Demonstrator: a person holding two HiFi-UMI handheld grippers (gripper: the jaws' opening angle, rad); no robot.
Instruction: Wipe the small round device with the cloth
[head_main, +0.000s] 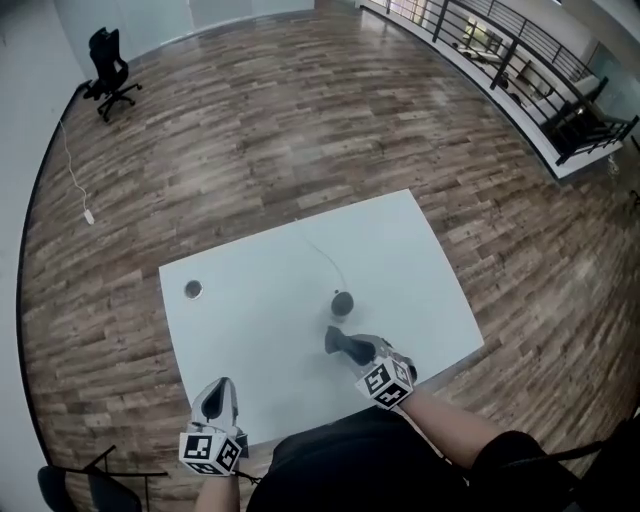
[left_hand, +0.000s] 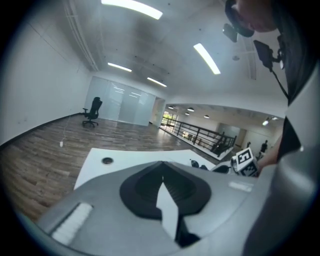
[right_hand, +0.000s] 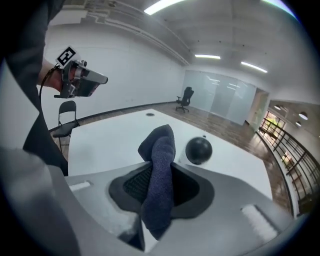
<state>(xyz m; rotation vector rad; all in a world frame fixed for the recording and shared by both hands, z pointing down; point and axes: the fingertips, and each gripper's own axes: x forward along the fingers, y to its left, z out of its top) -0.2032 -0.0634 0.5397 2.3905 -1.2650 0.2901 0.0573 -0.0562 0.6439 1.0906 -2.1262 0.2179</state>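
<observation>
The small round device (head_main: 342, 303) is a dark ball on the white table (head_main: 400, 250); a thin cable runs back from it. My right gripper (head_main: 336, 343) hangs just in front of it, shut on a dark blue cloth (right_hand: 159, 165). In the right gripper view the cloth sticks up between the jaws, and the device (right_hand: 199, 150) sits close beyond it on the right, apart from the cloth. My left gripper (head_main: 220, 388) is over the table's near left edge, far from the device. Its jaws meet at the tips with nothing between them (left_hand: 162, 167).
A round grommet hole (head_main: 193, 289) sits near the table's left side. The thin cable (head_main: 322, 252) runs from the device toward the far edge. A black office chair (head_main: 108, 75) stands far back left, and a railing (head_main: 500, 40) runs along the right. Wood floor surrounds the table.
</observation>
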